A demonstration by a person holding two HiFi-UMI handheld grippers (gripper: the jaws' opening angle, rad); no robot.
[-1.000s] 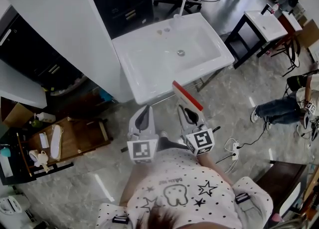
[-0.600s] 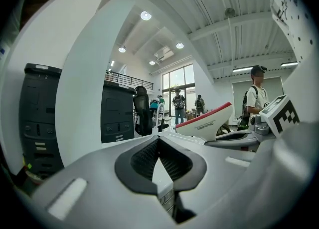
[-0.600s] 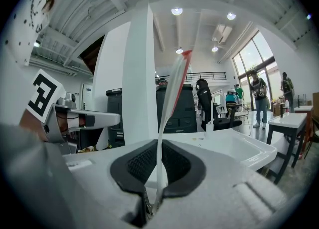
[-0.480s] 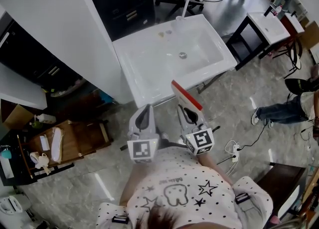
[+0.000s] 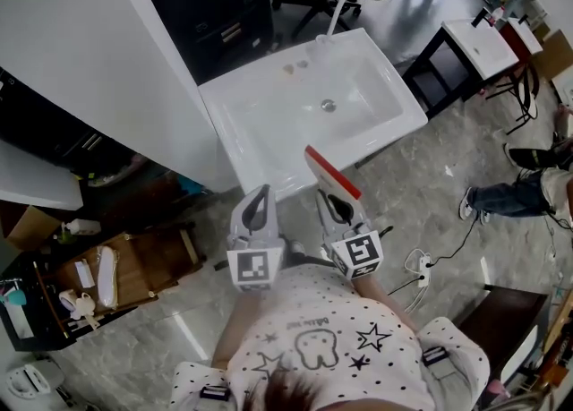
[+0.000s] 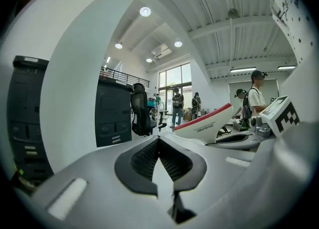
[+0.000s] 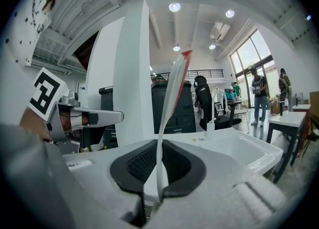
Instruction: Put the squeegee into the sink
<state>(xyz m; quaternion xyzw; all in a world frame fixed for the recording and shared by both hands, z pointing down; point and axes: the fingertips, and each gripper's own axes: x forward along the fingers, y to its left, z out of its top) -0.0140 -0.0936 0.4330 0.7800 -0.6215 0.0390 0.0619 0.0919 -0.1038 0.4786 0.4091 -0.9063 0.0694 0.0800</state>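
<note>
currently right gripper (image 5: pixel 333 208) pinches the white flat squeegee with red edge (image 5: pixel 332 173) by its lower end, blade rising ahead toward the white rectangular sink (image 5: pixel 224 132) just beyond it, nearer this hand; left gripper (image 5: pixel 258 210) beside is closed, empty.

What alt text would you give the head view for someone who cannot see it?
From above, a person stands before a white sink holding two grippers. The right gripper is shut on a white squeegee with a red edge, near the sink's front rim; the left gripper is shut and empty.
</note>
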